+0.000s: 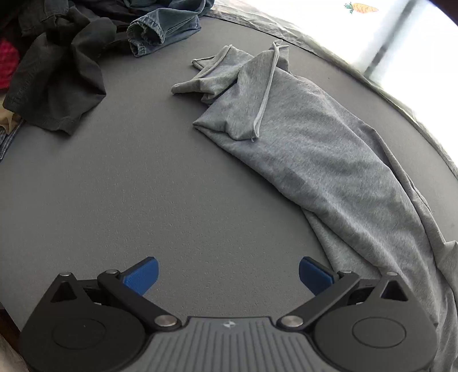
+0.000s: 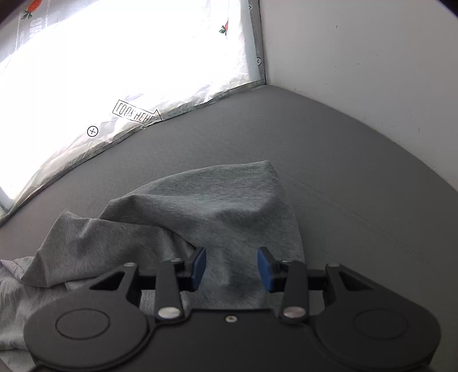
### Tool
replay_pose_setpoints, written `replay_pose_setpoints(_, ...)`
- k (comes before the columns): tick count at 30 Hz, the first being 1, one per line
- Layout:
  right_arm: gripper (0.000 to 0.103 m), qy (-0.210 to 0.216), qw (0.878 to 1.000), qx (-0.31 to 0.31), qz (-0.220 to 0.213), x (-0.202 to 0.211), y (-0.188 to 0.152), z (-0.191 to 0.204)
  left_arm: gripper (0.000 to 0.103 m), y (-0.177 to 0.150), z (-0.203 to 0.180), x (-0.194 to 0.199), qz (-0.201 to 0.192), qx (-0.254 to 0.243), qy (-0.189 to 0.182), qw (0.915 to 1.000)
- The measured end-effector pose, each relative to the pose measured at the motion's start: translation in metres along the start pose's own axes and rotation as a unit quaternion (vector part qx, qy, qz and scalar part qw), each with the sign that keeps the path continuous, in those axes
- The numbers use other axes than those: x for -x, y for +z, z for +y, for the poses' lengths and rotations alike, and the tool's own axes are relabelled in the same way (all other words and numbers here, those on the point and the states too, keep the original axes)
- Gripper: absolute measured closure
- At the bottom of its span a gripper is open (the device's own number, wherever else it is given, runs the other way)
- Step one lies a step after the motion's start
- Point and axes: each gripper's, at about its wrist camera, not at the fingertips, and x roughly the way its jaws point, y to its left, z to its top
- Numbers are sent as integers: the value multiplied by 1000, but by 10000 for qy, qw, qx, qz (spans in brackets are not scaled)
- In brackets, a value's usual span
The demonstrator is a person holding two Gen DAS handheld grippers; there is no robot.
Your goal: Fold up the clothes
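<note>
1. Left gripper (image 1: 228, 276) hovers spread wide over the bare grey mat (image 1: 128, 186), holding nothing; I see the dark garment pile (image 1: 57, 77) far left.
2. Grey sweatpants (image 1: 300, 137) lie half-doubled and rumpled; I judge the loose drawstring (image 1: 264, 94) may snag.
3. Right gripper (image 2: 231, 269) straddles a fabric ridge, parted, and could pinch one layer only.

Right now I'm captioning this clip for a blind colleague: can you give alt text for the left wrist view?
Open blue-tipped left tongs hover over a bare grey surface, holding nothing. A light grey garment with a drawstring lies rumpled to the right; a black garment and denim are heaped at the far left.
</note>
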Motion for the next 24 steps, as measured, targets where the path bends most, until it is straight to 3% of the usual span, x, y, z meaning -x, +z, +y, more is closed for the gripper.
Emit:
replay_pose_setpoints(2,60,-113,9999,-28,-17,-2,0,-2,1,14,3,-4,-208,-222,158,9994)
replay_pose_setpoints(7,55,-395,9992,-98,-60,-7,-2,-6,8,45,11,-22,-267,-95,1,9996)
replay_pose_setpoints(11,55,-522,9984,-213,-40,-12,-2,-7,23,59,8,-40,-370,-261,-131,9989)
replay_pose_setpoints(12,55,-526,9984,-220,-37,-14,-1,-5,28,60,5,-42,-427,-406,-79,9982)
replay_pose_setpoints(16,55,-567,9983,-126,-56,-17,4,2,64,67,-6,-49,-670,-1117,4,9915)
replay_pose_setpoints(18,54,-570,9983,-97,-105,-16,8,4,72,71,-10,-49,-769,-1323,-149,9881)
replay_pose_setpoints(24,44,-478,9985,35,-251,-17,18,7,69,84,-31,-58,-957,-1961,-355,9753)
